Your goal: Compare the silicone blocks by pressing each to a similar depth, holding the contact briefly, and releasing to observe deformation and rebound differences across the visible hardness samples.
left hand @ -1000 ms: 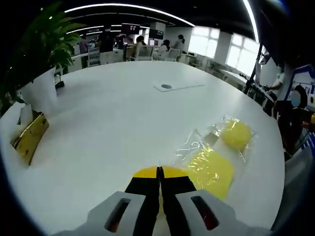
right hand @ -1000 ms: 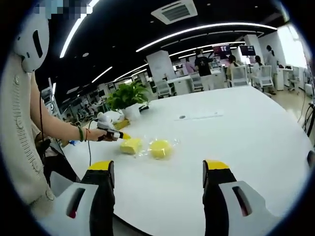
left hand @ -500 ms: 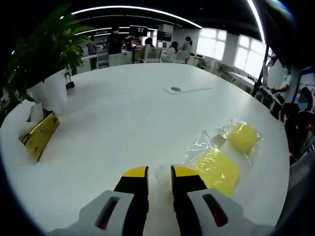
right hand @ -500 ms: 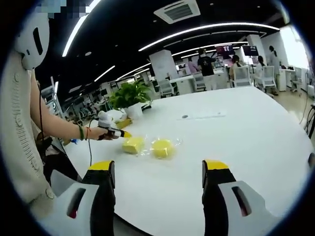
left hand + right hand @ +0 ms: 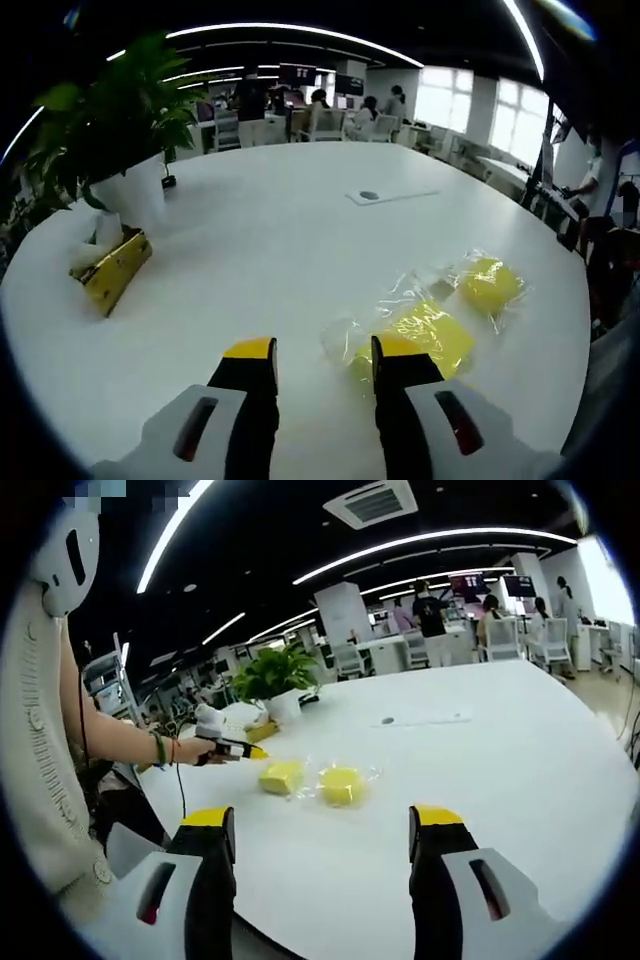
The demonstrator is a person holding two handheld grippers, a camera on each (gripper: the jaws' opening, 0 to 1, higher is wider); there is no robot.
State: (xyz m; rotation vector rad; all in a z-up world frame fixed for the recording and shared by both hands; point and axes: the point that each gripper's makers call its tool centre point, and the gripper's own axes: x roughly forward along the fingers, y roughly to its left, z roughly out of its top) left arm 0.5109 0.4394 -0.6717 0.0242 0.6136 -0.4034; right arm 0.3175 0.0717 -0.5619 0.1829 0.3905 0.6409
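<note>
Two yellow silicone blocks lie in clear plastic wrap on the white round table (image 5: pixel 260 230). In the left gripper view the square block (image 5: pixel 428 330) sits just right of my right jaw tip, and the round block (image 5: pixel 488 283) lies beyond it. My left gripper (image 5: pixel 322 352) is open, with bare table between its jaws. In the right gripper view the square block (image 5: pixel 281 776) and the round block (image 5: pixel 342 785) rest mid-table. There the left gripper (image 5: pixel 255 752), held in a hand, points at the square block from the left. My right gripper (image 5: pixel 320 817) is open wide and empty, well short of the blocks.
A potted plant (image 5: pixel 120 120) and a yellow tissue box (image 5: pixel 110 270) stand at the table's left edge. A flat cover plate (image 5: pixel 385 196) lies farther back. The person holding the grippers (image 5: pixel 40 730) stands at the left. Chairs, desks and other people are in the background.
My left gripper went from shut to open and drew back a little from the square block. The right gripper stays open and hardly moves.
</note>
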